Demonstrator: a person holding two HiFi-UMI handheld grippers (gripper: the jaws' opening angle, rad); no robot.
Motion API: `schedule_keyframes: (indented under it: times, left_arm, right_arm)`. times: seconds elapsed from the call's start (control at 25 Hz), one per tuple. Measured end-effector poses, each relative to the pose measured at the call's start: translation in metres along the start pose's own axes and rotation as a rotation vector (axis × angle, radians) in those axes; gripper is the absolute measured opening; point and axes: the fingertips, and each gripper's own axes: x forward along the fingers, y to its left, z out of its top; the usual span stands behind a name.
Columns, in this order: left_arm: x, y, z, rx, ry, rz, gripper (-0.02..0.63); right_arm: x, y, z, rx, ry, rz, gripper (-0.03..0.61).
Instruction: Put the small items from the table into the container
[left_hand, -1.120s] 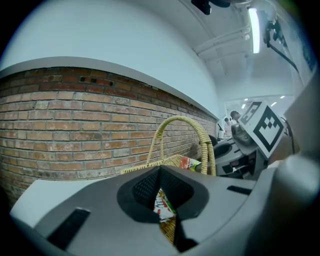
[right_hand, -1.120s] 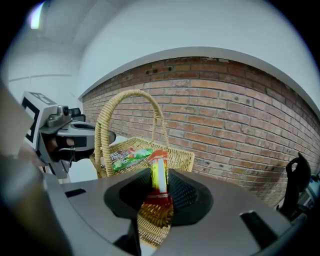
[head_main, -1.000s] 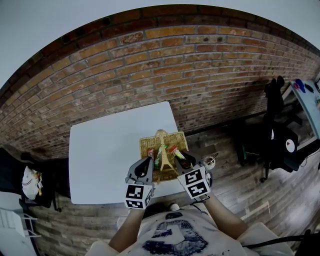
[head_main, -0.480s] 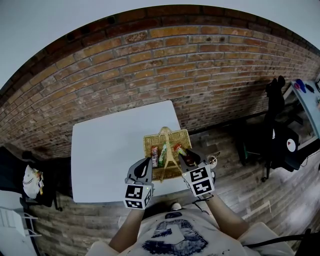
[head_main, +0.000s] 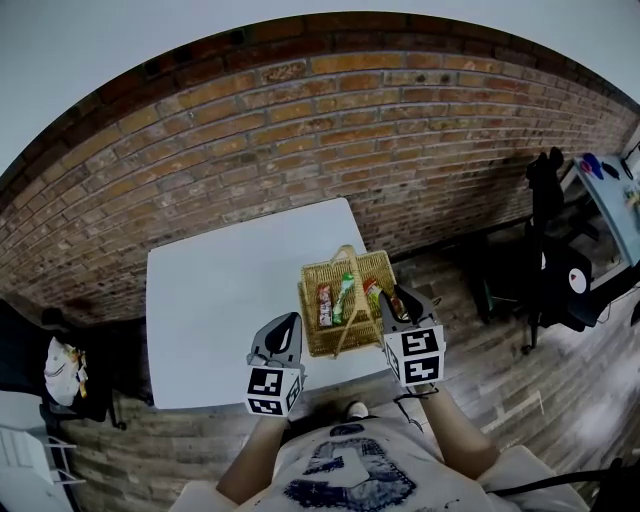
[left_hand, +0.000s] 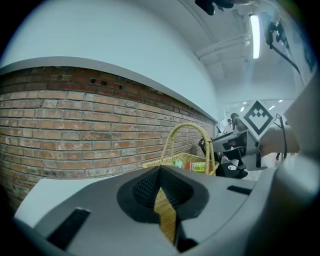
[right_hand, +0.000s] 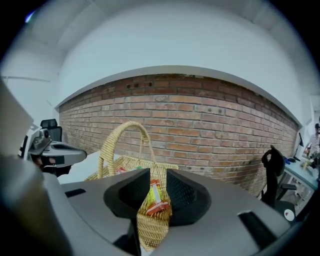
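Wicker basket (head_main: 318, 338): tabletop's (head_main: 220, 310) near right corner, snack packets (head_main: 335, 298) inside. Tongs: left gripper (head_main: 290, 322) and right gripper (head_main: 393, 305) each clamped on its rim. Step: loading seemingly complete. Next: likely level set-down, then release.

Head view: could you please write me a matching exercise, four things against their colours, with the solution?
Things:
1 wicker basket
2 table
3 wall
4 chair

Colours:
a black
b red-brown
c straw yellow
d white

Pairs: 1-c, 2-d, 3-b, 4-a
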Motion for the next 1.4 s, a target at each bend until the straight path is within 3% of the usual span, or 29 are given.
schedule_keyframes:
  times: [0.32, 0.48, 0.68, 1.08, 1.4]
  left_arm:
    - [-0.035, 0.035, 0.003, 0.006, -0.013, -0.055, 0.048]
    - [-0.058, 0.063, 0.011, 0.012, -0.034, -0.056, 0.048]
    - [-0.099, 0.103, 0.018, 0.023, -0.061, -0.036, 0.048]
    - [-0.194, 0.198, 0.011, 0.033, -0.08, 0.072, 0.048]
    - [-0.25, 0.245, 0.012, 0.039, -0.106, 0.144, 0.048]
  right_arm:
    - [-0.041, 0.018, 0.026, 0.064, -0.094, -0.206, 0.109]
    - [-0.053, 0.047, 0.042, 0.092, -0.147, -0.242, 0.102]
    - [-0.044, 0.119, 0.058, 0.071, -0.157, -0.168, 0.063]
    - [-0.008, 0.273, 0.079, 0.053, -0.194, 0.067, 0.021]
    - [0.008, 0.353, 0.091, 0.032, -0.21, 0.177, 0.02]
